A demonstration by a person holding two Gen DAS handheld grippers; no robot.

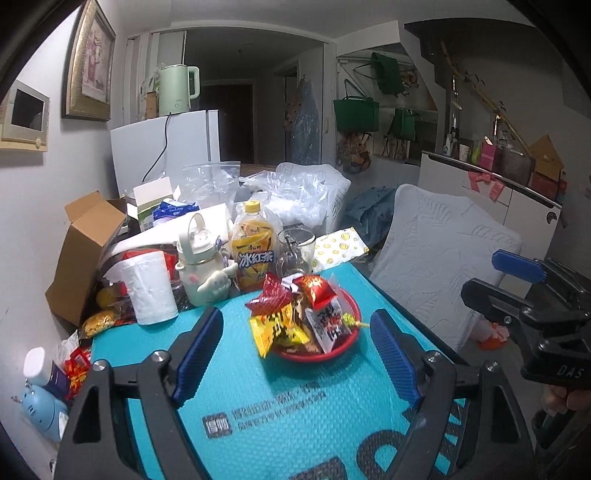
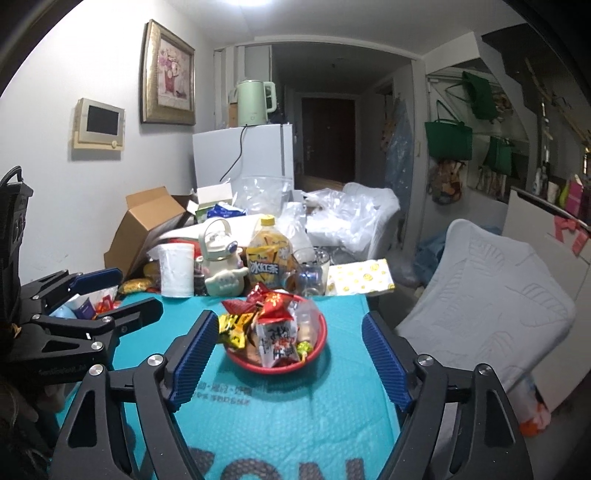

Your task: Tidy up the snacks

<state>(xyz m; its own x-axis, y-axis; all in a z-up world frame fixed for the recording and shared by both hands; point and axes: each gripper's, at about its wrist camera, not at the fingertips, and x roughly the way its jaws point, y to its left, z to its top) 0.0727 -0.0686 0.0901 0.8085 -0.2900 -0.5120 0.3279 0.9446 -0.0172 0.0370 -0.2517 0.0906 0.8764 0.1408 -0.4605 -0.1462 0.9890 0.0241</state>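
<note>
Both views were lit by indoor light from overhead; in the right wrist view a bright ceiling lamp (image 2: 255,2) blew out at the top edge. The white wall (image 2: 92,66) was bright, while the hallway (image 2: 328,136) behind fell dark. Fisheye distortion bent straight lines near the borders, and black vignetting filled the corners. The snack packets (image 1: 291,317) looked slightly soft, perhaps from motion blur. Shadows were faint and diffuse on the teal mat (image 1: 258,387).
</note>
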